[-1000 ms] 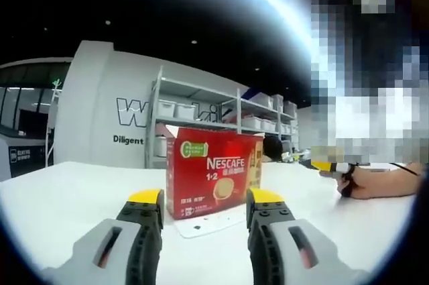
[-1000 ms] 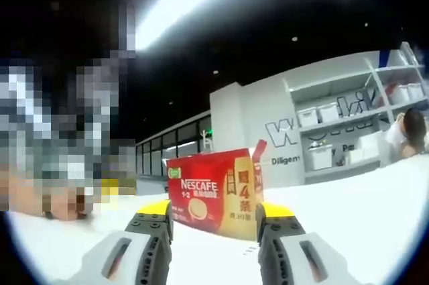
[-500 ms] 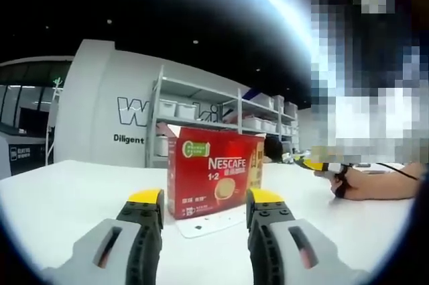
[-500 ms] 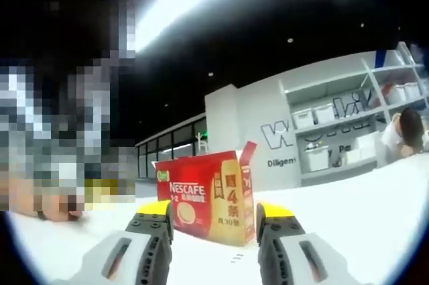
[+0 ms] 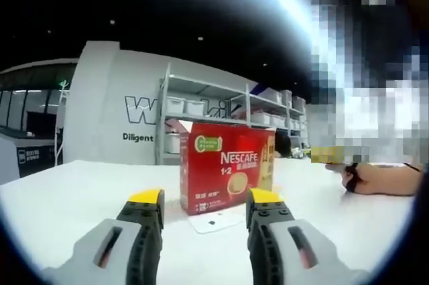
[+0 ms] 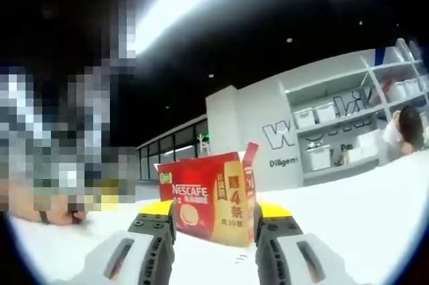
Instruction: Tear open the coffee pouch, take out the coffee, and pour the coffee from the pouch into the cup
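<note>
A white table (image 5: 67,191) carries a red Nescafé coffee box (image 5: 226,174), standing upright with its top flap raised. Behind the box, a metal shelving rack (image 5: 221,100) holds white bins. A white card (image 5: 216,221) lies just in front of the box. The left gripper (image 5: 204,203) and right gripper (image 6: 214,212) point at the box, jaws apart, holding nothing.
</note>
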`<action>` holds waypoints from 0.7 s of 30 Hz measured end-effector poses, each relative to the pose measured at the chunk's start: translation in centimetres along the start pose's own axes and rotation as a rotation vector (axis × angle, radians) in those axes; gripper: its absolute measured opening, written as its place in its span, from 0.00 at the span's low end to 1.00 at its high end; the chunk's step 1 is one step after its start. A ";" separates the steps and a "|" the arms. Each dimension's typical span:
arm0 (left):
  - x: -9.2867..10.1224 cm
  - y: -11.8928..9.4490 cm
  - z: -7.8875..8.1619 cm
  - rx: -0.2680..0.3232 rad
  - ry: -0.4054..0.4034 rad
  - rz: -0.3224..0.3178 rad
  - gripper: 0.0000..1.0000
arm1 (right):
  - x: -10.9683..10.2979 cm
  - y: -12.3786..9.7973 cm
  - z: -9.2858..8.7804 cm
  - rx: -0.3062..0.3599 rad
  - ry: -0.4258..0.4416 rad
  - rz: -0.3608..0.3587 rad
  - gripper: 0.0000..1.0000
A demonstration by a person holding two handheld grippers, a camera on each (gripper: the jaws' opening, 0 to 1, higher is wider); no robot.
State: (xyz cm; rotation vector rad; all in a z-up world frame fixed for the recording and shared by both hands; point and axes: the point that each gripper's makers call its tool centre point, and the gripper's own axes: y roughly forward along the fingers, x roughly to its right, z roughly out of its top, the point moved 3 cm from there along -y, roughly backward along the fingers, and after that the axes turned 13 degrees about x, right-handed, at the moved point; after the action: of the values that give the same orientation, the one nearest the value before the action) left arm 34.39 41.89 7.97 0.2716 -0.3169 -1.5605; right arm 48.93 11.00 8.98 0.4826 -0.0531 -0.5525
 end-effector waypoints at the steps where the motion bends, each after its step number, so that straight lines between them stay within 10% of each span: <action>1: 0.0 0.1 0.0 0.001 0.001 -0.001 0.50 | 0.0 0.0 0.0 0.001 0.001 -0.001 0.46; 14: 2.2 0.4 -0.4 -0.043 0.088 -0.083 0.50 | 0.0 0.7 -0.3 0.003 0.025 0.031 0.47; 21: 2.2 1.1 2.0 -0.017 -0.060 -0.044 0.49 | 0.0 0.9 -0.3 0.004 0.033 0.051 0.48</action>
State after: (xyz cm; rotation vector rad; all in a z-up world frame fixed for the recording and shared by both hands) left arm 34.60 39.74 10.32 0.2203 -0.3469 -1.6163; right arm 49.39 11.81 9.18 0.4932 -0.0352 -0.4945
